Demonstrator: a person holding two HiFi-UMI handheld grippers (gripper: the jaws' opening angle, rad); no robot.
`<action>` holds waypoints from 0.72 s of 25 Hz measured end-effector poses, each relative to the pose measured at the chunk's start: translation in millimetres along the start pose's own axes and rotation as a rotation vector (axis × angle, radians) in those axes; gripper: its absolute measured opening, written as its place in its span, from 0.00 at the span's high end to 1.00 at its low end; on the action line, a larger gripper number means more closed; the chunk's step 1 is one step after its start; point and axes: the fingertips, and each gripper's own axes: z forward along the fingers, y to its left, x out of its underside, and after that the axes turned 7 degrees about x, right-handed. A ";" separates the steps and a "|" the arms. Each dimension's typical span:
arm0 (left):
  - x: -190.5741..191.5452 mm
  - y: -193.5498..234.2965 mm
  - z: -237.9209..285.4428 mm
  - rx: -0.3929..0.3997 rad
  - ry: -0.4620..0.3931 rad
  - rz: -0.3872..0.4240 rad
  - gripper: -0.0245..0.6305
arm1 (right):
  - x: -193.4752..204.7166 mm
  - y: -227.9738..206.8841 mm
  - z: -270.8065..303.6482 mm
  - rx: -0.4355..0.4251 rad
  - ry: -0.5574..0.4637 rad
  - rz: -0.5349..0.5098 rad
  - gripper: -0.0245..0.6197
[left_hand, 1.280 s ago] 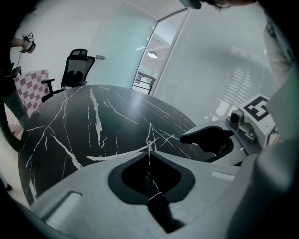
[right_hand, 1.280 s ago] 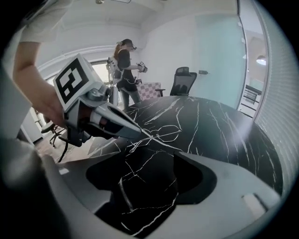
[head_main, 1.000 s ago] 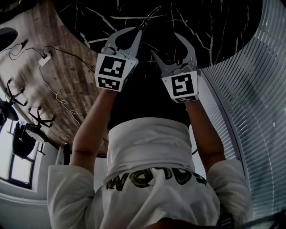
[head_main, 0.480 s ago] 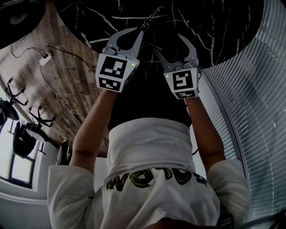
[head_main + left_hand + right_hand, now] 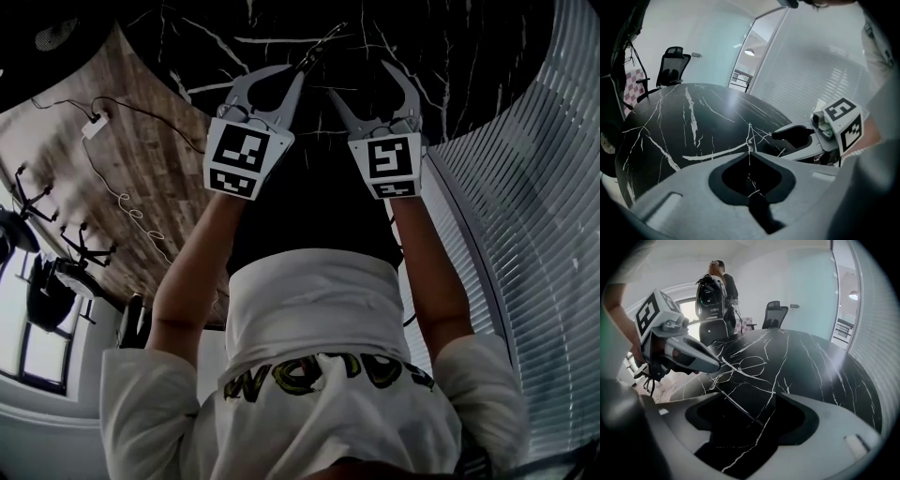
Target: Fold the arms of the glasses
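Thin wire-framed glasses (image 5: 323,42) sit on the black marble table (image 5: 450,56). My left gripper (image 5: 302,67) is shut on the glasses, and the left gripper view shows the wire (image 5: 749,137) pinched at the jaw tips. In the right gripper view the left gripper (image 5: 693,357) holds the frame by its left side, with the lens rings beyond it. My right gripper (image 5: 358,80) stands open just right of the left one. One glasses arm (image 5: 738,405) runs back into the gap between its jaws, and the pads are not touching it.
An office chair (image 5: 672,61) stands at the far side of the table. A person (image 5: 717,287) stands by a second chair near the window. Slatted blinds (image 5: 544,187) run along the right. Cables lie on the wooden floor (image 5: 103,169) at the left.
My right gripper has moved forward and down toward the glasses, drawing level with the left gripper. The left gripper has kept its place and its hold.
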 end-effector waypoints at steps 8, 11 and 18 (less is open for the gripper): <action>4.4 -12.5 2.8 0.029 0.023 0.017 0.96 | -12.8 -8.0 9.1 0.016 -0.009 0.006 0.45; 4.7 -16.6 3.8 0.039 0.028 0.023 0.96 | -15.7 -9.6 11.6 0.019 -0.007 0.004 0.45; 4.3 -22.9 4.9 0.054 0.038 0.033 0.96 | -20.5 -11.5 14.3 0.023 -0.007 0.000 0.45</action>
